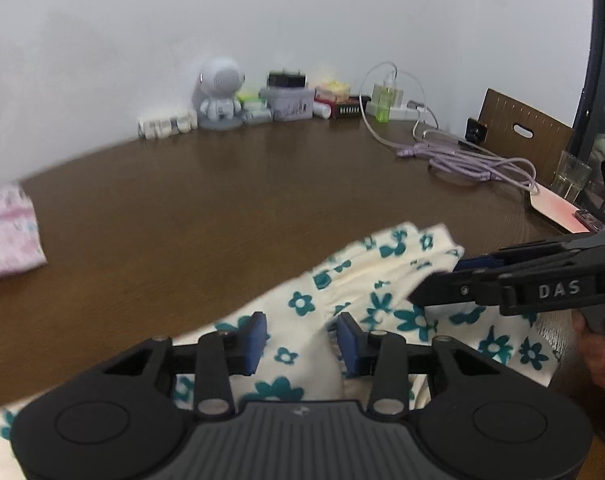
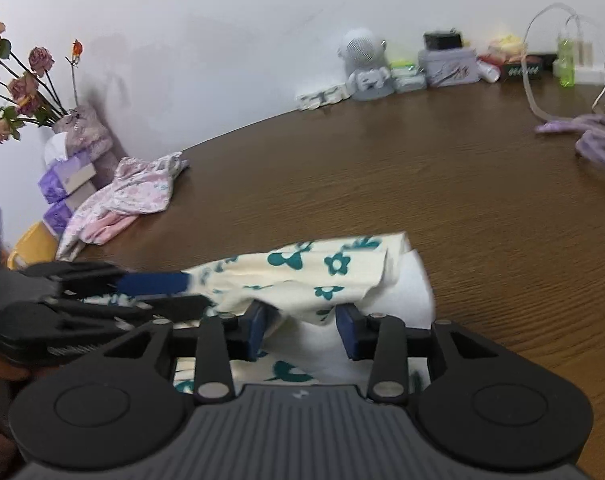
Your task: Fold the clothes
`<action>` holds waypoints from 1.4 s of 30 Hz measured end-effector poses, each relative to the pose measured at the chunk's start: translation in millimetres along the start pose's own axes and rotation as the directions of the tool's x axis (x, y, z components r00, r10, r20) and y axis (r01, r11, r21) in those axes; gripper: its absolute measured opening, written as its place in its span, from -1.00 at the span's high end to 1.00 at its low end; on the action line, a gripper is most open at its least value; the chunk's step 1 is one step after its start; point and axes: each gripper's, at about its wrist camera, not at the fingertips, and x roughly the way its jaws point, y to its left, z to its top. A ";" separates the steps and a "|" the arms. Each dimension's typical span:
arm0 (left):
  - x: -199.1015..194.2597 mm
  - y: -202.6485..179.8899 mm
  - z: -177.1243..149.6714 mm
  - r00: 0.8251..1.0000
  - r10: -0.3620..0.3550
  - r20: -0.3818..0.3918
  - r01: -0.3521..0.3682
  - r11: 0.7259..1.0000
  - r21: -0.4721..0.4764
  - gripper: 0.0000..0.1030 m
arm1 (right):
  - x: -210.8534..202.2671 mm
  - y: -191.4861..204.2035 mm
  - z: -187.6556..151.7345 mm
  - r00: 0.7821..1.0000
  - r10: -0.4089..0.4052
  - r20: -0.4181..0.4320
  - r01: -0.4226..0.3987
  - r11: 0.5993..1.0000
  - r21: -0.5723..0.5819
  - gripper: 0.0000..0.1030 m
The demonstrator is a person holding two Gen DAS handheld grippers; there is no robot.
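Observation:
A cream garment with teal flowers [image 1: 342, 280] lies bunched on the brown table [image 1: 222, 208], near its front edge. My left gripper [image 1: 302, 342] stands open over the garment, cloth lying between its blue pads [image 1: 256, 340]. My right gripper [image 1: 450, 280] reaches in from the right at the garment's far corner. In the right wrist view the right gripper [image 2: 302, 336] is open too, with a fold of the garment [image 2: 302, 280] and its white inside draped between the fingers. The left gripper [image 2: 174, 292] comes in from the left at the cloth's edge.
A pink patterned garment [image 2: 130, 196] lies at the table's left by tissue packs [image 2: 66, 180] and a vase of dried flowers [image 2: 18, 84]. Along the wall stand an astronaut figure [image 1: 220, 96], small boxes and a green bottle [image 1: 382, 102]. A purple cable [image 1: 482, 164] and a glass [image 1: 570, 176] are at right.

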 end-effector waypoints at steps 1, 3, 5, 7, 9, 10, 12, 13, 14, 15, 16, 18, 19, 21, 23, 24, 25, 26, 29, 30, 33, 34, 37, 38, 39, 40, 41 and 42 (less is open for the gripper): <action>-0.1 0.0 -0.9 1.000 0.000 0.004 0.000 1.000 0.004 0.27 | 2.8 0.6 -1.3 1.000 0.018 -0.007 -0.018 1.000 0.001 0.45; -0.7 2.5 -2.1 1.000 -0.011 0.007 0.011 1.000 -0.005 0.27 | 3.3 3.2 -3.0 0.999 0.032 -0.007 -0.032 0.999 -0.002 0.70; -0.8 4.7 -2.6 1.000 -0.020 0.009 0.021 1.000 -0.015 0.27 | -1.1 1.9 -2.5 0.999 0.052 0.010 -0.052 0.999 0.014 0.90; -1.7 5.5 -3.1 1.000 -0.023 0.011 0.024 1.000 -0.015 0.27 | -7.3 -0.7 -0.6 0.998 0.059 0.025 -0.060 0.998 0.031 0.94; -2.6 6.9 -4.2 1.000 -0.027 0.015 0.027 0.999 -0.020 0.26 | -13.2 -3.8 0.8 0.997 0.066 0.032 -0.068 0.996 0.049 0.95; -3.4 7.7 -4.9 0.999 -0.028 0.017 0.029 0.999 -0.024 0.26 | -16.0 -4.5 1.0 0.997 0.064 0.031 -0.065 0.997 0.051 0.96; -4.6 9.2 -5.9 0.999 -0.032 0.021 0.032 0.999 -0.029 0.26 | -21.9 -6.6 2.3 0.999 0.042 0.033 -0.044 0.998 0.048 0.96; -4.6 9.9 -6.1 0.999 -0.034 0.023 0.035 0.999 -0.028 0.26 | -24.1 -8.8 3.2 0.999 0.027 0.032 -0.029 0.998 0.050 0.96; -4.8 10.1 -6.3 0.999 -0.035 0.024 0.036 0.999 -0.027 0.26 | -24.7 -11.0 3.3 1.000 0.019 0.023 -0.020 0.998 0.054 0.96; -5.0 10.2 -6.4 0.999 -0.036 0.025 0.037 0.999 -0.025 0.26 | -25.2 -13.1 3.3 1.000 0.011 0.014 -0.012 0.998 0.058 0.96; -5.1 10.3 -6.6 0.999 -0.037 0.026 0.038 0.999 -0.024 0.26 | -23.2 -13.8 2.5 1.000 0.002 0.001 -0.002 0.999 0.053 0.96; -5.7 10.6 -7.0 0.999 -0.038 0.029 0.039 0.999 -0.021 0.26 | -20.8 -11.4 -0.6 1.000 0.000 -0.014 0.001 0.999 0.046 0.96; -5.8 10.9 -7.2 0.999 -0.041 0.030 0.042 0.999 -0.022 0.26 | -20.3 -10.2 -1.9 1.000 0.003 -0.016 -0.002 0.999 0.046 0.95; -5.8 11.0 -7.0 0.999 -0.043 0.032 0.044 0.999 -0.022 0.26 | -19.9 -9.3 -1.1 1.000 0.008 -0.001 -0.008 0.999 0.051 0.89; -5.6 10.6 -7.1 0.999 -0.042 0.033 0.043 0.999 -0.018 0.26 | -17.7 -8.2 0.4 1.000 0.002 0.012 -0.003 0.999 0.048 0.70; -5.8 9.9 -7.6 0.999 -0.041 0.034 0.042 0.999 -0.015 0.26 | -15.6 -7.4 1.5 1.000 -0.008 0.014 0.008 0.999 0.046 0.33; -6.1 9.0 -8.2 0.999 -0.040 0.036 0.041 0.999 -0.012 0.26 | -13.4 -6.7 2.5 1.000 -0.017 0.016 0.017 0.999 0.045 0.18; -6.3 8.6 -8.7 0.999 -0.039 0.037 0.040 0.999 -0.009 0.26 | -10.7 -6.4 3.8 1.000 -0.011 0.013 0.010 0.999 0.044 0.18; -6.8 7.8 -9.6 0.999 -0.036 0.039 0.036 0.999 -0.001 0.26 | -1.9 -4.8 8.3 1.000 0.016 -0.010 -0.016 0.999 0.037 0.31; -6.8 7.3 -9.9 0.999 -0.033 0.039 0.033 0.999 0.002 0.26 | 0.9 -4.2 9.8 0.999 0.026 -0.020 -0.025 0.999 0.032 0.65; -6.7 6.7 -10.1 0.999 -0.027 0.039 0.027 1.000 0.005 0.24 | 1.3 -1.2 13.8 0.997 0.053 -0.054 -0.053 0.999 -0.003 0.93; -6.6 6.9 -10.1 0.999 -0.027 0.039 0.027 1.000 0.003 0.24 | -3.3 -2.6 15.9 0.996 0.064 -0.056 -0.064 0.998 -0.003 0.94; -6.4 7.4 -10.0 0.999 -0.029 0.039 0.029 1.000 0.002 0.24 | -7.1 -7.9 14.4 0.996 0.051 -0.073 -0.052 0.999 -0.005 0.99; -6.3 7.2 -10.0 0.999 -0.029 0.039 0.029 1.000 0.005 0.24 | -7.0 -9.8 12.8 0.996 0.040 -0.081 -0.041 0.999 -0.005 0.99; -6.2 6.9 -10.1 0.999 -0.028 0.039 0.028 1.000 0.007 0.24 | -6.8 -11.7 11.2 0.996 0.030 -0.088 -0.030 1.000 -0.006 0.99; -6.3 6.7 -10.3 0.999 -0.027 0.039 0.027 1.000 0.009 0.24 | -6.6 -13.7 9.6 0.995 0.019 -0.096 -0.020 1.000 -0.007 0.99; -6.3 6.7 -10.3 0.999 -0.027 0.039 0.027 1.000 0.010 0.24 | -6.4 -15.6 8.0 0.995 0.008 -0.104 -0.009 1.000 -0.008 0.99; -6.1 6.6 -10.3 0.999 -0.028 0.039 0.027 1.000 0.010 0.24 | -6.4 -17.3 6.4 0.994 -0.002 -0.110 0.001 1.000 -0.009 0.99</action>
